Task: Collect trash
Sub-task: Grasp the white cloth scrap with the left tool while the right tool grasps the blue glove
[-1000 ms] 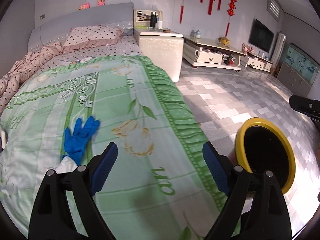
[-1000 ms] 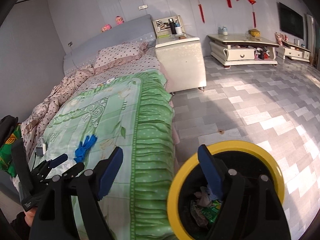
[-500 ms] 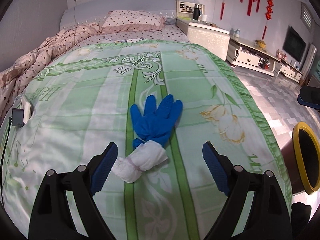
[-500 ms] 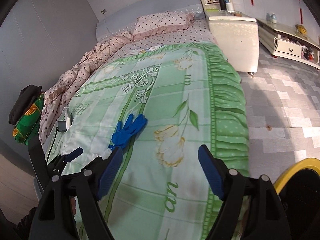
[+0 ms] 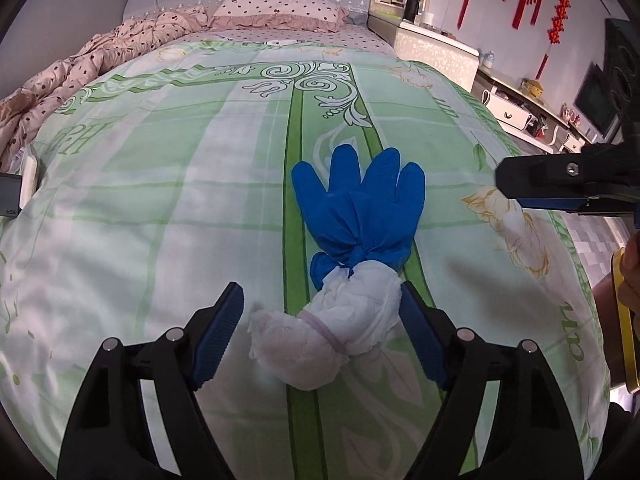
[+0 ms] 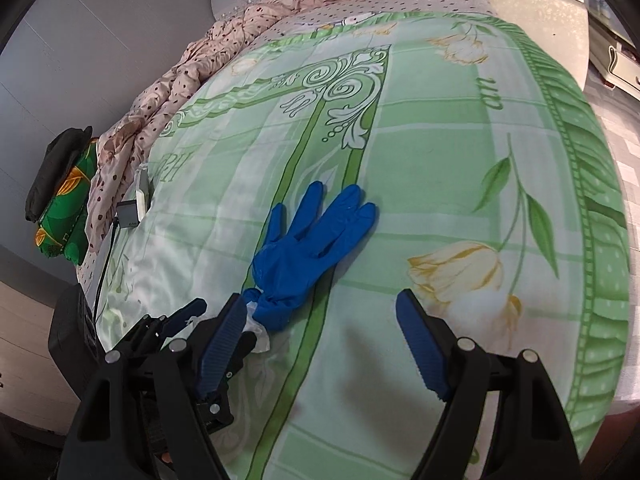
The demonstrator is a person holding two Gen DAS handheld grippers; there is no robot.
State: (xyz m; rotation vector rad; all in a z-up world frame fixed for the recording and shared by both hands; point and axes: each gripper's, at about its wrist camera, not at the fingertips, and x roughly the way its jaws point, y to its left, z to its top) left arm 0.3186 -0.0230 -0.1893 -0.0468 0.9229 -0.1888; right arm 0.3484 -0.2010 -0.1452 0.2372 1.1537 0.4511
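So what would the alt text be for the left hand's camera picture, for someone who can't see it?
The left gripper has just been closing around a white wad of tissue knotted to a blue glove, which lies on a green floral bedspread; its right pad touches the wad, the left does not. The right gripper enters from the right edge.

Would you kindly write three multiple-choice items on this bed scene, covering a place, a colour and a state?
1. Where does the white wad lie?
A. between the left hand-held gripper fingers
B. on the pillow
C. on the floor

2. What colour is the glove?
A. yellow
B. blue
C. white

3. How does the right hand-held gripper stand?
A. shut on the glove
B. shut and empty
C. open and empty

Answers:
1. A, the wad sits on the bedspread between both pads.
2. B, it is plainly blue.
3. C, its pads stand wide apart above bare bedspread.
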